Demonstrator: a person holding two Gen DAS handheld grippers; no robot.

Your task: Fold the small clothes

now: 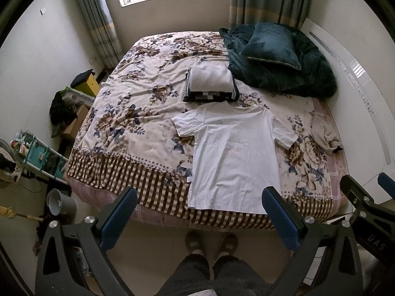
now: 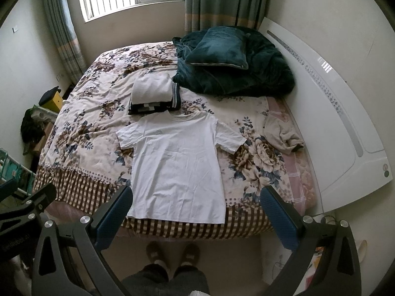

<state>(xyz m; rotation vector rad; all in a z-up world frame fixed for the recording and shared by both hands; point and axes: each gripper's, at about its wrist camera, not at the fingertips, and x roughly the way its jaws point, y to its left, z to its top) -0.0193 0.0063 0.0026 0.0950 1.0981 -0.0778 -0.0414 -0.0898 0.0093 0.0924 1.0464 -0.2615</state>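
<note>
Left gripper: fingers spread wide apart, holding nothing, raised above the bed's near edge.
Right gripper: fingers likewise wide apart and empty.
White T-shirt: lies flat on the floral bedspread, ahead of and below both grippers; long axis runs away from the person, hem nearest, collar far.
Nearer hand: the hem sits about evenly between them, the left sleeve by the left gripper, the right by the right.
Count: one spread shirt, one folded stack just beyond its collar, one crumpled beige garment to the right.
</note>
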